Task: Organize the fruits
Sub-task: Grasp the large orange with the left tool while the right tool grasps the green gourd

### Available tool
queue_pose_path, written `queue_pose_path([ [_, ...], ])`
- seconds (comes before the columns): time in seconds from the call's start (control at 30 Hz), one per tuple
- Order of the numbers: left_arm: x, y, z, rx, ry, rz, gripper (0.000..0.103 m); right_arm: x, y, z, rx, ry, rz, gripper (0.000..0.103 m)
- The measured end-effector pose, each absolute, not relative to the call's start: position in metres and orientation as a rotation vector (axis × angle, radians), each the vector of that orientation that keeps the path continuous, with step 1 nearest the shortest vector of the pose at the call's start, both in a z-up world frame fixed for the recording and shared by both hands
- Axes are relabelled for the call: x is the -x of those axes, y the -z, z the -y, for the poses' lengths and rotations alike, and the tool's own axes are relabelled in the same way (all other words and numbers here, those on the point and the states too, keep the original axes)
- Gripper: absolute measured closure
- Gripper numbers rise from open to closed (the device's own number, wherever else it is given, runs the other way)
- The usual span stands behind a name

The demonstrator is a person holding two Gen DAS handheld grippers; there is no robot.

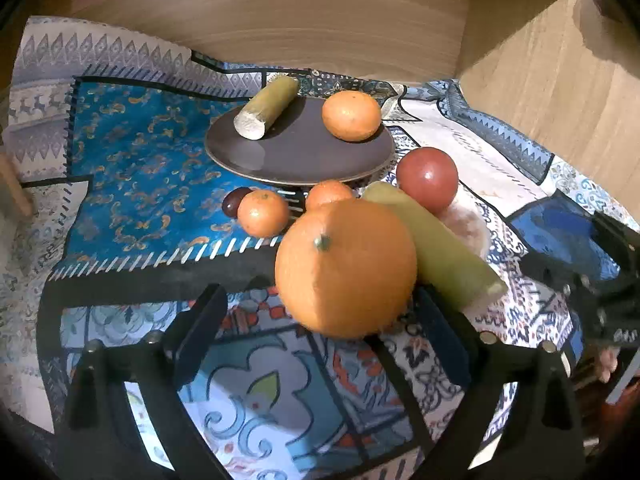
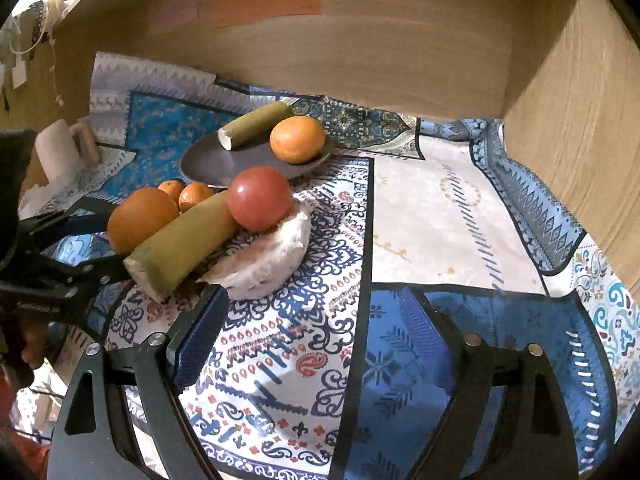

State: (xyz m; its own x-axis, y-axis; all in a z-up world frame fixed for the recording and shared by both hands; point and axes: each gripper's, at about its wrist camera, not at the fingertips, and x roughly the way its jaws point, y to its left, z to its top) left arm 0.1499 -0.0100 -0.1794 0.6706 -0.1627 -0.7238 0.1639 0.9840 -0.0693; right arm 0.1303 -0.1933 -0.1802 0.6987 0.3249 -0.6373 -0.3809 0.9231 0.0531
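A patterned blue-and-white cloth (image 2: pixel 440 208) covers the surface, hemmed in by pale wood-grain panels (image 2: pixel 360 60) at the back and right. Orange, green and pink paper strips (image 2: pixel 264 0) are stuck to the back panel, under warm light.

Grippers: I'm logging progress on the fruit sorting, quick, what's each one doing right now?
Left gripper: open, fingers either side of the large round orange, not gripping it.
Right gripper: open, holding nothing.

- On my plate (image 1: pixel 304 160): a stalk (image 1: pixel 266 107) left, an orange (image 1: pixel 351 115) right.
- Before it, two mandarins (image 1: pixel 263 213); nearer me, a big orange (image 1: pixel 346 268) beside another stalk (image 1: pixel 436 248).
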Motion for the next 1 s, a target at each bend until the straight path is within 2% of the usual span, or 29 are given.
queue_pose_path([
  [0.13,-0.158,0.182,0.012,0.03,0.209,-0.834,0.016,-0.126,0.183,0.181,0.117,-0.443,-0.706,0.017],
  [0.27,-0.161,0.182,0.016,0.056,0.261,-0.847,0.035,-0.126,0.189,0.169,0.142,-0.471,-0.719,0.017],
  [0.73,-0.135,0.175,-0.029,0.085,0.18,-0.818,0.036,-0.127,0.176,0.158,0.069,-0.51,-0.704,0.017],
  [1.0,-0.124,0.172,-0.055,0.064,0.132,-0.798,0.036,-0.139,0.161,0.13,0.128,-0.509,-0.665,0.017],
])
